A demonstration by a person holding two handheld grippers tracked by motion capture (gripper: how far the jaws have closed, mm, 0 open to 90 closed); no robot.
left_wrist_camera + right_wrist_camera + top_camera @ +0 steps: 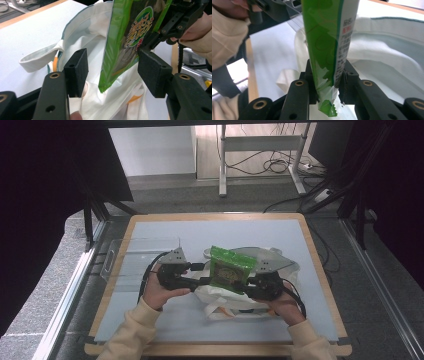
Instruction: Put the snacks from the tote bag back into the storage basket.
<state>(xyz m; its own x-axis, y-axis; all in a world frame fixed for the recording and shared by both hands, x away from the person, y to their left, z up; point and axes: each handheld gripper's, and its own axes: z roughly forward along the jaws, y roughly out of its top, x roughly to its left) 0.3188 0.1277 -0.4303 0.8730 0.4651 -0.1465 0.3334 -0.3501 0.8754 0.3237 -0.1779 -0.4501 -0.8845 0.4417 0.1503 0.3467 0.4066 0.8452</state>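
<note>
Green snack packet (229, 269) held upright btwn right gripper (325, 82) jaws, clamped on its lower edge, over white tote bag (235, 295). Left gripper (112, 70) jaws wide apart; packet's corner hangs btwn them, touching neither, w/ bag fabric just behind.

A green snack packet (229, 270) with a round printed label stands nearly upright above a white cloth bag (235, 297). The bag lies crumpled and open on the table (150, 320), its handle (40, 58) spread flat beside it.
</note>
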